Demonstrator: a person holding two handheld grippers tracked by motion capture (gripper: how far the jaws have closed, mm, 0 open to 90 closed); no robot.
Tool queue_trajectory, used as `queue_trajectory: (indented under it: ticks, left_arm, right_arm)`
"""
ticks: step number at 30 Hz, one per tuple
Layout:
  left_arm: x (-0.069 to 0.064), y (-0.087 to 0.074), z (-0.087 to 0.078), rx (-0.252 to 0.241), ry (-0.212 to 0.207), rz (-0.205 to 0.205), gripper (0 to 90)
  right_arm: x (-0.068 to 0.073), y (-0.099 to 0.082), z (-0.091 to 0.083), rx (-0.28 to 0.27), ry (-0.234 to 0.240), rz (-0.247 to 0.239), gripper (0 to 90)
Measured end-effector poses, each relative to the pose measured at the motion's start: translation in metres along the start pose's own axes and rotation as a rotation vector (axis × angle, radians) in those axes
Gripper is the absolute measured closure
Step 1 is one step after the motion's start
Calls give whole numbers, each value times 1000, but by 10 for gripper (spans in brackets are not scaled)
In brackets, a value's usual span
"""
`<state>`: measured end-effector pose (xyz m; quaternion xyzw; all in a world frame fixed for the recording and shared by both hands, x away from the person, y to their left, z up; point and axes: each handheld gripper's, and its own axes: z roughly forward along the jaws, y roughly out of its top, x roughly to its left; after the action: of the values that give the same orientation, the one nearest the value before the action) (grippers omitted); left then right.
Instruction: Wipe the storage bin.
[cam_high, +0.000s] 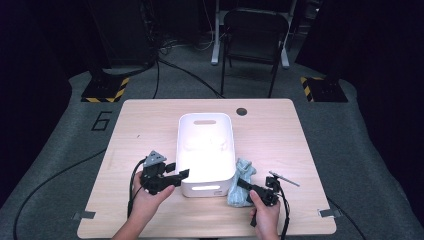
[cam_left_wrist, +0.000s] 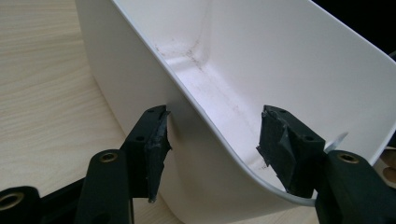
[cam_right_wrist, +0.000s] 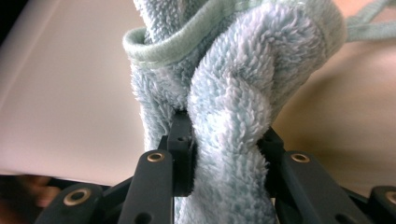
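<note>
With our right gripper (cam_right_wrist: 224, 149) clamped on the cloth (cam_right_wrist: 233, 93) beside the bin (cam_high: 206, 150), and our left gripper (cam_left_wrist: 212, 144) apart astride its corner wall, we advise lifting the cloth clear of the rim.

Bin (cam_high: 205, 150) mid-table (cam_high: 280, 135), towel (cam_high: 241, 182) at its right, chair (cam_high: 255, 35) behind table

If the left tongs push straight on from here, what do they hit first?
Most likely the near corner wall of the white plastic tub: the open left tongs straddle its rim, one jaw outside, one inside, though depth is hard to judge.
</note>
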<state>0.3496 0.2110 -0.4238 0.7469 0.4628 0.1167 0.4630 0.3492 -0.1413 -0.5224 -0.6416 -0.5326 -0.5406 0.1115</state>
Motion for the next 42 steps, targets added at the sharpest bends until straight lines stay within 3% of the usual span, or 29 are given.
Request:
queue_trajectory:
  ticks: [3,5,7,9,10,11,12,15,16,17,18,19,23,24,27,29,32,33,35,42]
  left_arm:
    - [0,0,0,-1,1,-2,420]
    - [0,0,0,-1,1,-3,421]
    - [1,0,0,-3,1,-5,420]
    - [0,0,1,2,-4,-17,412]
    - [0,0,1,3,-4,-18,405]
    - [-1,0,2,3,-2,-16,399]
    - [-1,0,2,4,0,-16,396]
    - [-2,0,2,4,5,-20,381]
    - [-2,0,2,2,7,-20,377]
    - [-3,0,3,-6,16,-18,374]
    - [-3,0,3,-2,19,-15,372]
    - [-3,0,3,0,21,-15,370]
    - [-5,1,4,4,23,-14,362]
    - [-6,0,4,7,21,-19,360]
    - [-7,1,4,10,20,-13,365]
    - [-9,1,4,12,25,1,376]
    - [-11,1,4,12,29,-5,388]
    - [-11,1,4,12,30,-5,390]
    - [-11,1,4,6,32,-10,393]
    - [-11,0,5,-6,36,-23,404]
  right_arm:
    - [-7,-4,6,12,-16,3,680]
    - [-4,-4,4,35,-37,15,681]
    - [-5,-5,4,31,-34,6,683]
    - [-3,-4,2,39,-34,29,690]
    - [-5,-4,2,36,-35,2,693]
    - [-2,-4,1,47,-35,29,694]
    - [-2,-4,-1,44,-21,26,694]
    - [4,-2,-7,10,67,78,691]
    - [6,-1,-10,-2,87,67,690]
    - [10,-1,-12,-7,101,94,690]
    - [14,0,-16,-26,114,54,689]
    - [20,0,-19,-42,137,68,686]
    - [38,1,-31,-86,190,46,679]
    - [42,1,-33,-106,189,15,679]
    - [46,-1,-35,-120,168,-15,679]
    - [43,-2,-34,-120,181,10,676]
    - [37,-4,-30,-142,181,-12,675]
    - [38,-5,-30,-137,177,4,675]
    - [35,-5,-28,-139,157,-17,675]
    - [20,-12,-18,-100,84,18,679]
